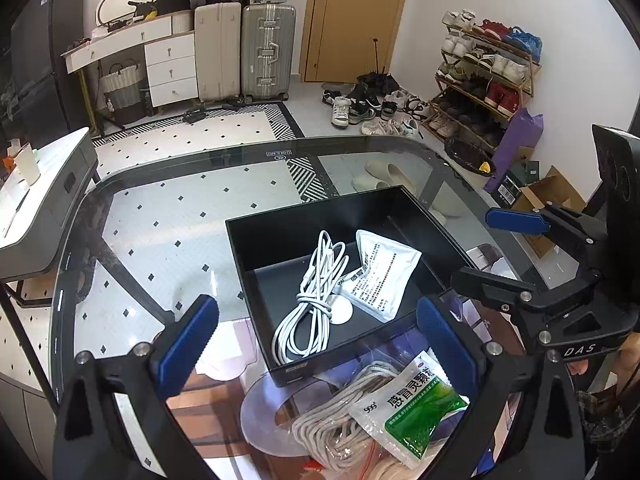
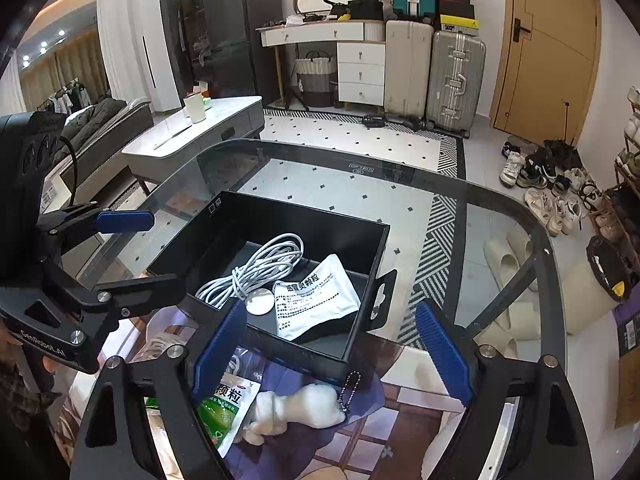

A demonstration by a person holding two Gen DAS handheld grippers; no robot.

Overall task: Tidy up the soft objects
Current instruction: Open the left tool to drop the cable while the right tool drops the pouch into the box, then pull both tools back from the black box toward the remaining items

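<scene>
Black and open-topped, the box (image 1: 280, 248) sits on a glass table (image 1: 168, 216) through which the tiled floor shows. Inside it lie a coiled white cable (image 1: 316, 292) on the left, a round white disc (image 1: 340, 310) at the cable's near end, and a white printed sachet (image 1: 380, 276) on the right, tilted against the box floor and touching the disc.

Nearer than the box, on the glass, lies a pile of loose things: a bundle of beige rope (image 1: 336, 420), a green-and-white sachet (image 1: 412, 408) resting on top of the rope, and, seen from the right wrist, a white plush toy (image 2: 296, 408) with a ball chain, just right of that sachet.

Both grippers hang above this near pile, pointing down and away toward the box. The left gripper (image 1: 316, 344) has its blue pads spread wide with nothing between them. The right gripper (image 2: 332, 352) likewise stands with pads well apart, gripping nothing; the plush toy lies below the gap, untouched. Each gripper shows at the edge of the other's view, also wide apart.
</scene>
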